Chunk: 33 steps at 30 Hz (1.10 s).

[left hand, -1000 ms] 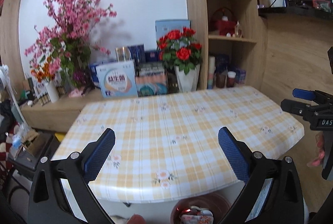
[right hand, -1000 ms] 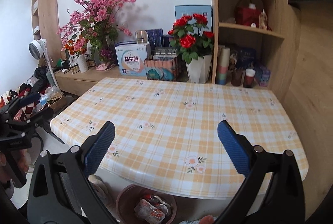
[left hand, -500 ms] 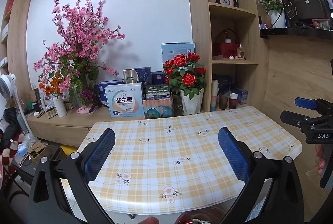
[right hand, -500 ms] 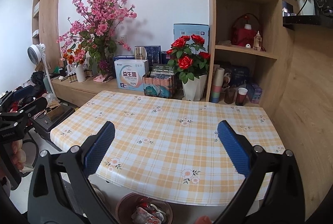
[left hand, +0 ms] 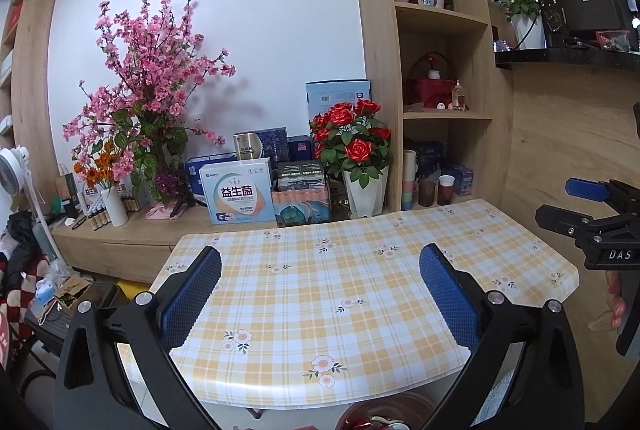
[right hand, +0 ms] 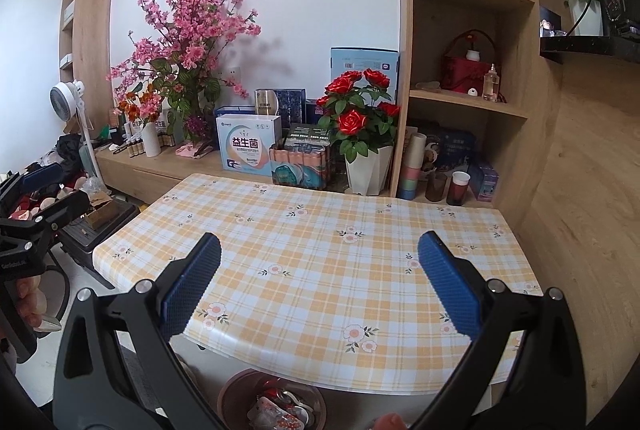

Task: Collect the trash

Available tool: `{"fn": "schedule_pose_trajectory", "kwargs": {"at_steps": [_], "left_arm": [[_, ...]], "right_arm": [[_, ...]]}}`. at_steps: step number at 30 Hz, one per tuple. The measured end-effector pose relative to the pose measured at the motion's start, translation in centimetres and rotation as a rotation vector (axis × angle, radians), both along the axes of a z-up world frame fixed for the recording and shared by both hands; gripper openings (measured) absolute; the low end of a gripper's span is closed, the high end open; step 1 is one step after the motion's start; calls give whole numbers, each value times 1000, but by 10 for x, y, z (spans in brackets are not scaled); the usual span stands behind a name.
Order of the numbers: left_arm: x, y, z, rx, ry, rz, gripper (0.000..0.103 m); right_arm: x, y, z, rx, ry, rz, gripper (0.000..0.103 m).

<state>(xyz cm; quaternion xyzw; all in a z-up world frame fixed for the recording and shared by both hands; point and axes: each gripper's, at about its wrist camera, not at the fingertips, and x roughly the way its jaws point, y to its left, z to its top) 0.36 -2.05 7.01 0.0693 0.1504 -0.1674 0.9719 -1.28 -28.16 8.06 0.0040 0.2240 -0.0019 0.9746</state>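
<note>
A: Trash location?
B: Wrappers seen piled in the round bin [right hand: 240,396], on the floor under the table's [right hand: 320,250] near edge.
A: Claws?
B: Left gripper [left hand: 320,286] and right gripper [right hand: 319,280] both held spread wide above the tabletop, nothing gripped.

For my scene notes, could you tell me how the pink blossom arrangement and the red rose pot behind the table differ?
The pink blossom arrangement is tall and spreading with small pink flowers; the red rose pot is short and compact with a few large red blooms. The blossoms stand left on the low counter; the roses stand right, against the shelf unit, in a white faceted pot. Both are upright behind the checked table.
</note>
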Motion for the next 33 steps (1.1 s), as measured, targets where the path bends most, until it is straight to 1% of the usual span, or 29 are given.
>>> {"fn": "schedule_pose_trajectory", "kwargs": {"at_steps": [9,33], "left_arm": [[-2,-2,-2,11,2,-5,97],[1,-4,-7,2,32,-18,97]], "right_arm": [[-1,-5,-4,-12,12,-9,97],[-6,-16,-8,-14,30,-36,97]]}}
